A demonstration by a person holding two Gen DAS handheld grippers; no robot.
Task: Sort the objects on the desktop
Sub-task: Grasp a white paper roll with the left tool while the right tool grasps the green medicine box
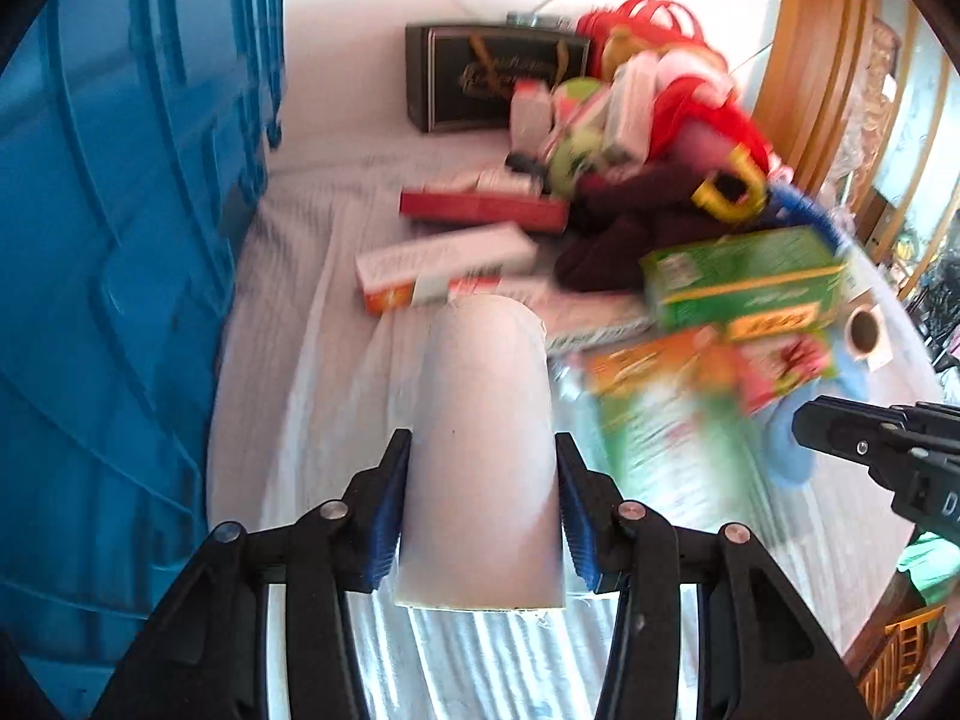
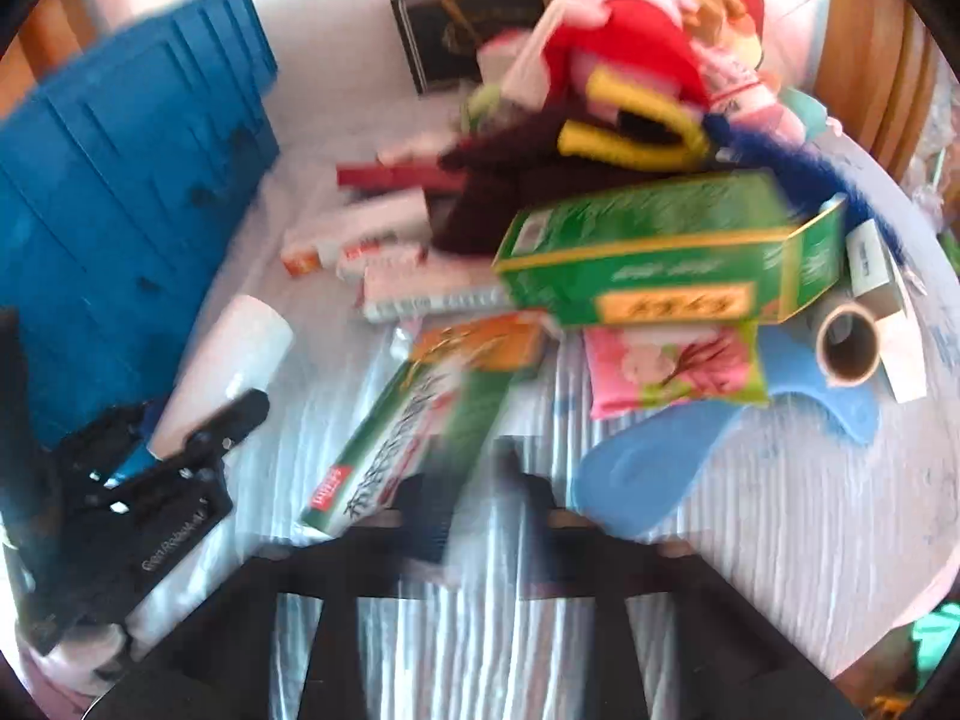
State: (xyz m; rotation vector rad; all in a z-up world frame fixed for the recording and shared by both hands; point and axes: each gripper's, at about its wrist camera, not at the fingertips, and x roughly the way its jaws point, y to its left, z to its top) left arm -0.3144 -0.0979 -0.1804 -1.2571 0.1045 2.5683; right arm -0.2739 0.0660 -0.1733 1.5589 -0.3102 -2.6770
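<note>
White and smooth, a paper roll (image 1: 486, 450) is sitting clamped between the blue pads of the left claw (image 1: 483, 516), its far end pointing toward the clutter. The right claw (image 2: 474, 516) is blurring in its own view; its jaws are standing together with nothing visibly pinched between them, a long green-and-white box (image 2: 408, 426) lying just ahead of its tips. Beyond, a large green carton (image 2: 672, 246) is resting on top of a pink packet (image 2: 672, 372), a tape roll (image 2: 849, 342) just beside it and a blue flat piece (image 2: 648, 480) lying underneath. Further back, dark cloth (image 1: 624, 228), a red tray (image 1: 480, 207) and a red-dressed doll (image 2: 648, 42) are piling together near a dark framed box (image 1: 492, 75). A blue crate (image 1: 120, 240) is walling off the left edge; its inside is not showing. The desk (image 1: 312, 312), draped in pale striped cloth, is lying bare between crate and pile. Wooden furniture (image 1: 822, 54) is bordering the right.
</note>
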